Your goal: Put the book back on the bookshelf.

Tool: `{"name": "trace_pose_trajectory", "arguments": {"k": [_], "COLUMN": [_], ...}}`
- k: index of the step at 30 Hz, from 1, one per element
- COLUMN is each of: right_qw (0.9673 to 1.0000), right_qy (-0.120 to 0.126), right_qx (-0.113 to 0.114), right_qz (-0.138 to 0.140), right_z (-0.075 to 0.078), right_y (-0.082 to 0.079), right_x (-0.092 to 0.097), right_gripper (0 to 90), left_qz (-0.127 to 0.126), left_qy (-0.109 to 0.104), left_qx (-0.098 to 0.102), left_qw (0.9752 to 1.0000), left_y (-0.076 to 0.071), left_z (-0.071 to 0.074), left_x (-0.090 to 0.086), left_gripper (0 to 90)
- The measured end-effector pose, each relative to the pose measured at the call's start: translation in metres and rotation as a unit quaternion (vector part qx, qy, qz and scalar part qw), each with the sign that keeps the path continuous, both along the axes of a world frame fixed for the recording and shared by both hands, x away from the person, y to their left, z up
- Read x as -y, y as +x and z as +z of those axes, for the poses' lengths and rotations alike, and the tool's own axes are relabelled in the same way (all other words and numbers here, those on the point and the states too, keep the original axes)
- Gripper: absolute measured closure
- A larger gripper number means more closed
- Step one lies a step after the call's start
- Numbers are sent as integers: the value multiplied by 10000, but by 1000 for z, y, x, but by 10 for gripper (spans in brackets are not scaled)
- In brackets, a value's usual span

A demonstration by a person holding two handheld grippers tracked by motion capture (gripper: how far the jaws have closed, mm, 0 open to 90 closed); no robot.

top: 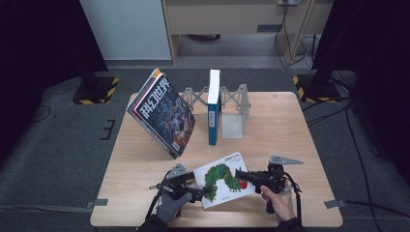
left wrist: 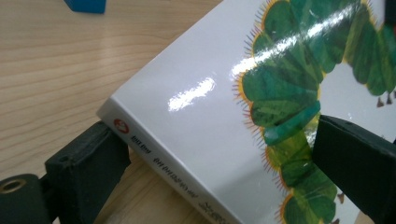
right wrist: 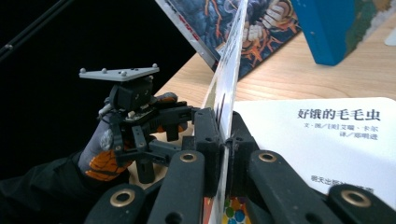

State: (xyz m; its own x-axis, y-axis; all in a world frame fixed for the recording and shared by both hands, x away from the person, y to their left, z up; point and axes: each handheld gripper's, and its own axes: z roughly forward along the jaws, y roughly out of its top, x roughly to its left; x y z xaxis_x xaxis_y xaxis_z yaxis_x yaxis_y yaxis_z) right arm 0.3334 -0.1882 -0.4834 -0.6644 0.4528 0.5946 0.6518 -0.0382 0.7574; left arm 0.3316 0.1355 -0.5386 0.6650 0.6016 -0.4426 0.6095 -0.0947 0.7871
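Thin, glossy, bendable cover pinched at its right edge by right gripper; stiff, light picture book clamped at near-left spine between left gripper jaws.

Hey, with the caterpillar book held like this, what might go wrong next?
The right gripper pinches only the thin front cover, lifted upright off the title page; pulling further might crease or tear it at the hinge. The left gripper clamps the caterpillar book at its spine corner, a glossy surface, so the book might slip or pivot on the table.
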Motion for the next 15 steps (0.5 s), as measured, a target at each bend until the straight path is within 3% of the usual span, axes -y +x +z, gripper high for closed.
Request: {"name": "trace_pose_trajectory", "arguments": {"k": [4,7,10,15], "right_qw": [9999,9995,9991,9989], "right_qy": [-64,-131,-157,-138], "right_qx": [-143,-251,-343,-390], "right_qz": [-67,-127,-192,-224], "right_z": [-2,-5,-8,-10], "right_y": [1,4,4,5], "right_x": [1,3,5,7], "right_gripper": [865,859,858,860], "left_qz": [-71,65,191,202], "left_qy": [-9,-18,-226,-151], "left_qx": [-42,-62,-170,-108], "left_qw": [10000,10000,9994,9996], "left_y": [2,0,-1,-2], "left_z": [0,1,3,5], "left_x": [-1,0,-1,1], "left_gripper": [56,95,135,144]}}
